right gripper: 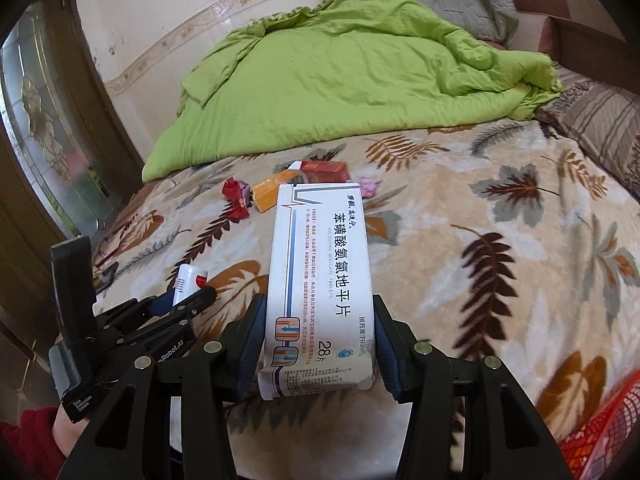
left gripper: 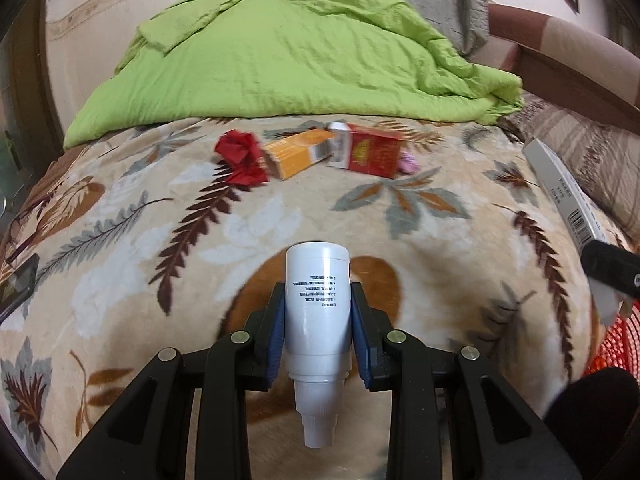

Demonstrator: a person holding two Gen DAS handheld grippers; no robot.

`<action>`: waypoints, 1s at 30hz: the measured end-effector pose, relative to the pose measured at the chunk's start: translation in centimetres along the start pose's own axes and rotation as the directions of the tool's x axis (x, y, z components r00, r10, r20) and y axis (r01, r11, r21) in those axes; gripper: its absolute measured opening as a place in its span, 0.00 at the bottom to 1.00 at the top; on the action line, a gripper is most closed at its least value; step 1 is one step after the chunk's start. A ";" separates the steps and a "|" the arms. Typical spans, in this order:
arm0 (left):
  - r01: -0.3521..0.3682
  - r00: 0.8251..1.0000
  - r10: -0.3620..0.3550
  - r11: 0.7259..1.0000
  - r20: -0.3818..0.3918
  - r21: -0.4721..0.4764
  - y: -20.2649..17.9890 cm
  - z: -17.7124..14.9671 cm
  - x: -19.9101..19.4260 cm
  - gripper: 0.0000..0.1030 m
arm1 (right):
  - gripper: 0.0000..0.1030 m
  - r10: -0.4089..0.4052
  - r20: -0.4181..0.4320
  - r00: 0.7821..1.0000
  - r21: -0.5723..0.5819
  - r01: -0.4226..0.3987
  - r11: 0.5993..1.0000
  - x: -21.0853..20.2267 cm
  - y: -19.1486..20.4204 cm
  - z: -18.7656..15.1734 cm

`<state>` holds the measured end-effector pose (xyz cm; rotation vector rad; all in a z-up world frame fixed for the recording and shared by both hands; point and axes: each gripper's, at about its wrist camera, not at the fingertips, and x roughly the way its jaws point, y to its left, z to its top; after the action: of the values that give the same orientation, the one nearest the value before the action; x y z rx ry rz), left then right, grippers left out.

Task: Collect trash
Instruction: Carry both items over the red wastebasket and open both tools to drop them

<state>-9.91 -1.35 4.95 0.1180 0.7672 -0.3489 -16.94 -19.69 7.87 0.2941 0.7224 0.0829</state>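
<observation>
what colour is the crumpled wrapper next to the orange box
Red; the crumpled wrapper beside the orange box shows best in the left wrist view.

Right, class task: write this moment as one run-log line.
left hand-held gripper: shut on white bottle | right hand-held gripper: shut on pill box | on bed: red wrapper, orange box, red box

"苯磺酸氨氯地平片", "AMLODIPINE BESILATE TABLETS", "28片" on the white medicine box (right gripper: 320, 280); "Robot.AI" on left claw (right gripper: 188, 300).

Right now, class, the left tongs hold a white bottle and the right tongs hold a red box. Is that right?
Not quite. The left tongs do hold the white bottle, but the right tongs hold a white medicine box, as the right wrist view shows.
</observation>
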 end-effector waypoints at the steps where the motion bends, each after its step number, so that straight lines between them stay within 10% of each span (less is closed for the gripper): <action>1: 0.020 1.000 -0.020 1.000 0.000 0.013 -0.8 0.1 -0.4 0.28 | 0.52 -0.009 0.008 1.000 0.006 0.009 1.000 -0.7 -0.5 -0.1; 10: 0.285 0.958 -0.286 0.948 -0.014 0.140 -10.4 2.9 -3.6 0.28 | 0.52 -0.200 0.046 0.979 0.208 0.186 0.960 -9.6 -10.5 -2.8; 21: 0.599 0.799 -0.576 0.741 -0.170 0.303 -26.8 2.9 -7.7 0.28 | 0.52 -0.452 0.010 0.892 0.421 0.407 0.811 -21.2 -20.9 -8.9; 30: 0.695 0.719 -0.635 0.643 -0.282 0.322 -34.5 0.7 -8.4 0.28 | 0.53 -0.451 -0.016 0.893 0.501 0.397 0.769 -23.0 -23.3 -11.6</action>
<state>-27.10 -31.56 12.08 0.2562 0.8558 -1.2397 -42.45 -43.30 7.48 0.6128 0.6815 -0.5619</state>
